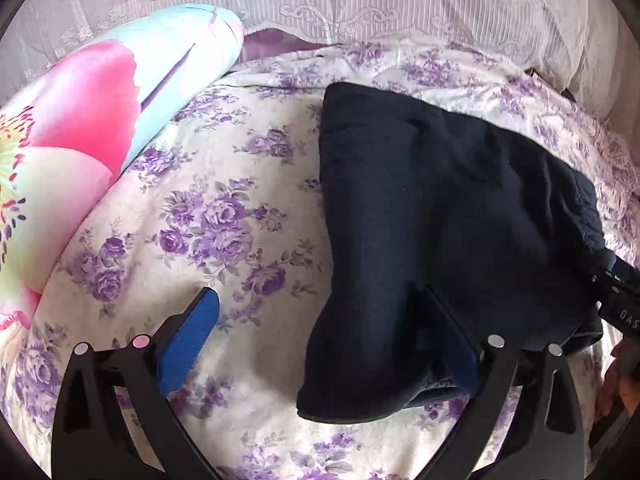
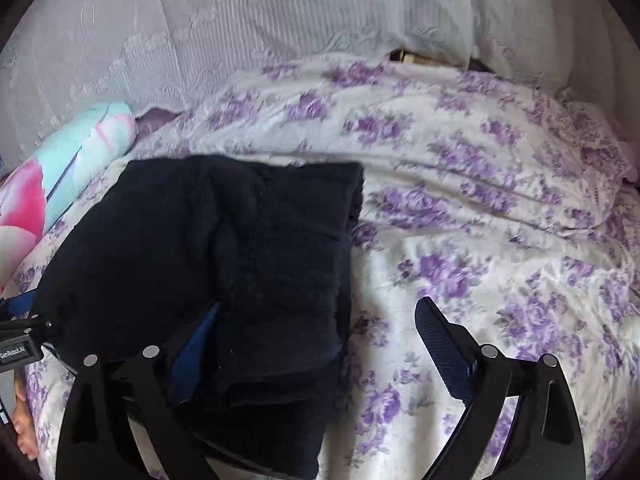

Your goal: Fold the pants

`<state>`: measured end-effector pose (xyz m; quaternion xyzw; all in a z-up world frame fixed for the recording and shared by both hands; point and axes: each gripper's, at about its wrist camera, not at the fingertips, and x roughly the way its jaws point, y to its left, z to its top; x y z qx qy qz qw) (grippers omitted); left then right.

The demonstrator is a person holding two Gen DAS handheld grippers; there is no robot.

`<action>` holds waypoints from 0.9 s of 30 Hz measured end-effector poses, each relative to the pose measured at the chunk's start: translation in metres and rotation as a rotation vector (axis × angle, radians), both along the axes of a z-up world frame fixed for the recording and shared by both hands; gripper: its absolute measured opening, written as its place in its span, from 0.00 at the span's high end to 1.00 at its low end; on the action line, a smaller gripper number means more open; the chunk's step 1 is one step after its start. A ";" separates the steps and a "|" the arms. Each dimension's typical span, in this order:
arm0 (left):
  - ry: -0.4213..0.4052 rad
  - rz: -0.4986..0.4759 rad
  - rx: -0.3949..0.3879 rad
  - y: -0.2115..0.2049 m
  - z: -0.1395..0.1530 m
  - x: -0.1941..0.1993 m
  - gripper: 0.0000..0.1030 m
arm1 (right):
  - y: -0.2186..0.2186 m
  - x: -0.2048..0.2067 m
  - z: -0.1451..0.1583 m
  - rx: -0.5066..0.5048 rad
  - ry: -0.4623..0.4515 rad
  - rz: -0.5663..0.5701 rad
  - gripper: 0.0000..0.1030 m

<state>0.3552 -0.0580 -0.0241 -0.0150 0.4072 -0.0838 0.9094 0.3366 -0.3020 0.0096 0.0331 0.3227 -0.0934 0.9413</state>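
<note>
The bed (image 1: pixel 248 208), under a purple-flowered cover, carries a bright pillow (image 1: pixel 80 136) at its left and the folded dark pants (image 1: pixel 440 216) in the middle. The left claw (image 1: pixel 324 332) and right claw (image 2: pixel 320 344) both stand released, spread wide across the pants' near corners, pressing nothing.

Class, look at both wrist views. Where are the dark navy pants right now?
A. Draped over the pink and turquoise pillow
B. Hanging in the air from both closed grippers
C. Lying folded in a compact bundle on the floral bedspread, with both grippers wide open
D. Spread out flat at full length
C: the pants lie as a folded bundle on the floral bedspread, and the left gripper and right gripper both stand open.
</note>
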 end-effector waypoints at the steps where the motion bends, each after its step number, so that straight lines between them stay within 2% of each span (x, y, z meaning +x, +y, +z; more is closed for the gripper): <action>1: -0.005 0.012 0.001 0.003 0.000 -0.005 0.05 | 0.005 -0.011 0.004 -0.026 -0.031 -0.003 0.03; 3: -0.040 0.024 0.017 0.005 0.004 -0.026 0.05 | 0.016 -0.032 0.010 -0.064 -0.081 0.018 0.03; 4: -0.072 0.028 0.033 0.003 0.008 -0.039 0.05 | 0.023 -0.037 0.011 -0.078 -0.071 0.030 0.03; 6: -0.128 0.028 0.071 -0.003 0.015 -0.066 0.05 | 0.031 -0.038 0.005 -0.112 0.019 0.021 0.03; 9: -0.168 0.003 0.079 -0.011 0.019 -0.104 0.05 | 0.031 -0.038 -0.008 -0.095 0.182 -0.032 0.03; 10: -0.169 -0.001 0.080 -0.013 0.020 -0.115 0.05 | 0.032 -0.044 -0.008 -0.074 0.190 -0.043 0.04; 12: -0.180 -0.003 0.073 -0.015 0.023 -0.140 0.05 | 0.031 -0.074 0.004 -0.047 0.093 -0.075 0.03; 17: -0.237 0.026 0.037 -0.014 0.035 -0.190 0.05 | 0.030 -0.168 0.031 0.084 -0.222 -0.084 0.03; 21: -0.280 0.048 -0.004 -0.015 0.048 -0.220 0.05 | 0.034 -0.230 0.050 0.050 -0.533 -0.134 0.03; 23: -0.326 0.060 0.033 -0.019 0.055 -0.229 0.05 | 0.033 -0.229 0.052 0.050 -0.545 -0.128 0.03; 26: -0.402 0.064 0.127 -0.031 0.066 -0.230 0.05 | 0.032 -0.205 0.049 0.077 -0.418 -0.068 0.03; 27: -0.422 0.061 0.148 -0.035 0.068 -0.228 0.05 | 0.035 -0.201 0.049 0.063 -0.403 -0.072 0.03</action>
